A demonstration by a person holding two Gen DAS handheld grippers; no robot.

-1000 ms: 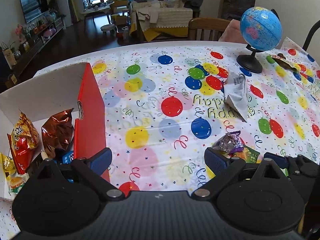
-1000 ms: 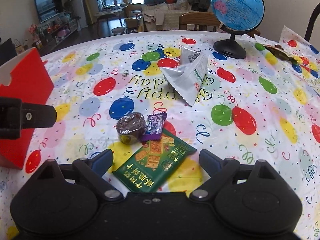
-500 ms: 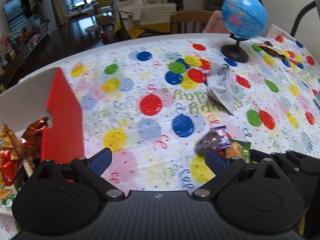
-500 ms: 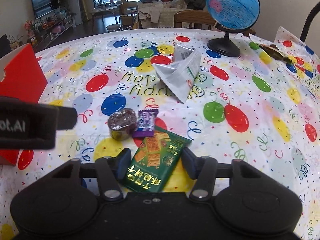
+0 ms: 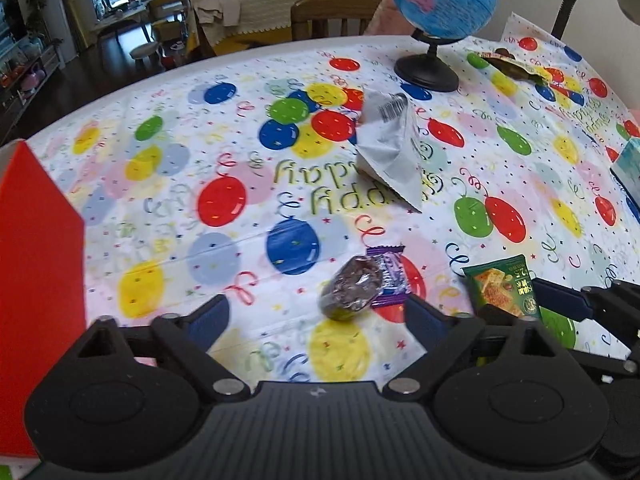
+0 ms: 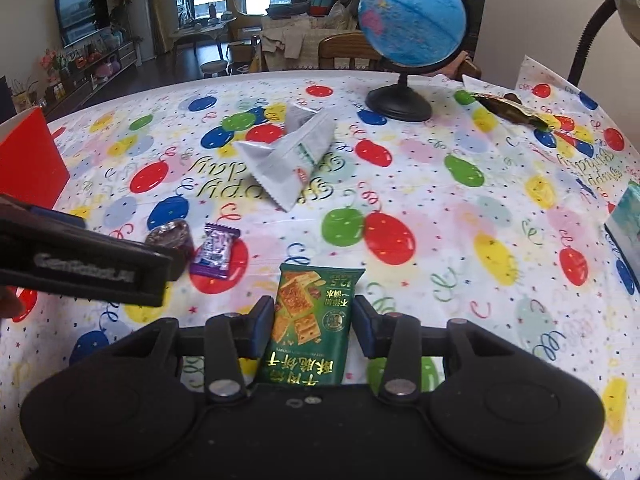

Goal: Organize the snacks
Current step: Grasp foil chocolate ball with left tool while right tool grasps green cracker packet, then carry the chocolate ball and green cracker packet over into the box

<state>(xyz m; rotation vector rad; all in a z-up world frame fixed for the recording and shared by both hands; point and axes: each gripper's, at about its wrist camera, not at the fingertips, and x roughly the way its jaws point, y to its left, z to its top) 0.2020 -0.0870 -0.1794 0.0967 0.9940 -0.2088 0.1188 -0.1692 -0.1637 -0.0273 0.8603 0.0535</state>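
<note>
My right gripper (image 6: 313, 330) is shut on a green cracker packet (image 6: 316, 312), which also shows in the left wrist view (image 5: 502, 290), held just above the tablecloth. My left gripper (image 5: 316, 320) is open, its fingers on either side of a round brown foil-wrapped snack (image 5: 352, 292) with a small purple candy (image 5: 390, 276) beside it. Both also show in the right wrist view, the brown snack (image 6: 172, 236) and the purple candy (image 6: 214, 250). A silver-white snack bag (image 5: 394, 152) lies further back. The red snack box (image 5: 36, 280) stands at the left.
A blue globe (image 6: 412, 36) on a black stand is at the back. A dark opened wrapper (image 6: 508, 110) lies at the back right. A teal box edge (image 6: 626, 220) is at the far right. A wooden chair (image 5: 336, 14) stands behind the table.
My right gripper closed on the green cracker packet and lifted it to the right. My left gripper moved right, away from the red box, to the brown snack.
</note>
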